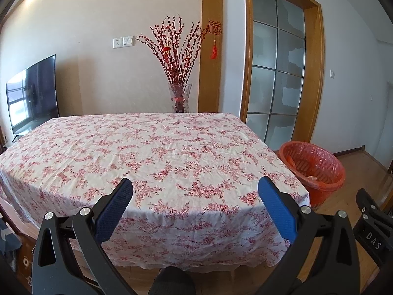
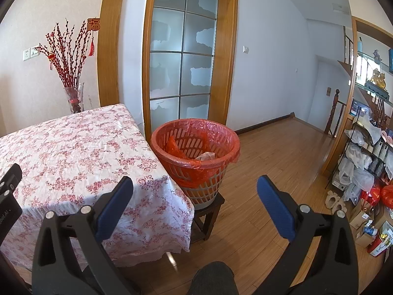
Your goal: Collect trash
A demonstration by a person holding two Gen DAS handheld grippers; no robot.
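A trash basket (image 2: 196, 152) lined with a red plastic bag stands on a low dark stool (image 2: 208, 211) beside the table's right edge; some crumpled trash lies inside it. It also shows in the left wrist view (image 1: 312, 167). My left gripper (image 1: 195, 191) is open and empty, held over the near edge of the table (image 1: 147, 152) with its floral cloth. My right gripper (image 2: 195, 191) is open and empty, held in front of the basket and a little below its rim. No loose trash shows on the tablecloth.
A glass vase of red branches (image 1: 179, 95) stands behind the table. A TV (image 1: 32, 93) is at the far left. A frosted glass door (image 2: 181, 56) is behind the basket. A cluttered shelf and boxes (image 2: 363, 172) line the right side over the wood floor.
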